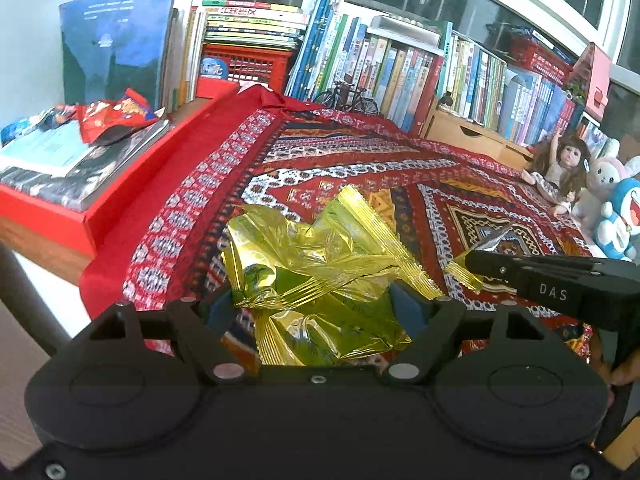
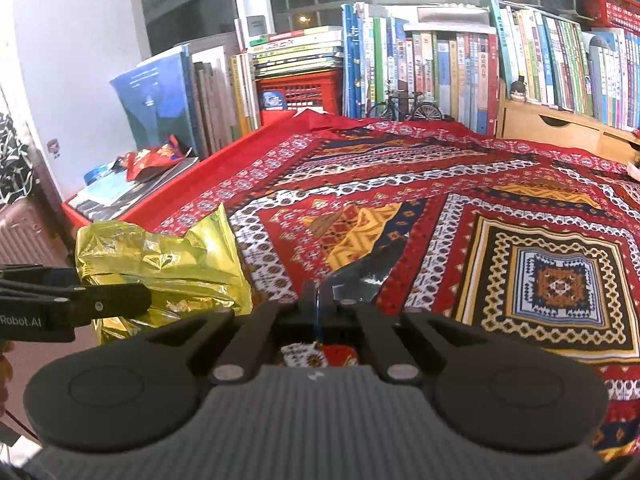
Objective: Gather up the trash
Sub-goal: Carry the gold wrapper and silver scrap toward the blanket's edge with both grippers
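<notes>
Left gripper: the left gripper has its jaws clamped on a gold wrapper bag, one blue pad pressing each side of the crumpled foil.
Gold wrapper bag: held above the patterned cloth; its crimped top edge rises just ahead of the fingertips. One bag, as far as can be told.
Right gripper: the right gripper is closed tight, pinching a small silvery scrap that sticks out ahead and to the right of its tips.
Silvery scrap: one piece, thin and dark-glossy, held just above the cloth.
Red tray: to the left of both grippers and further off, a red tray carries magazines, with one red snack wrapper lying on top of them.
Red crate: beyond the cloth, one red slatted crate sits under a flat stack of books; what it contains cannot be told.
Far edge: a long row of upright books, one model bicycle, and a wooden drawer unit.
Left view only: one doll and two plush toys at far right.
Right view only: a pink ribbed suitcase at left, and the left gripper seen from the side with the gold bag in it.
</notes>
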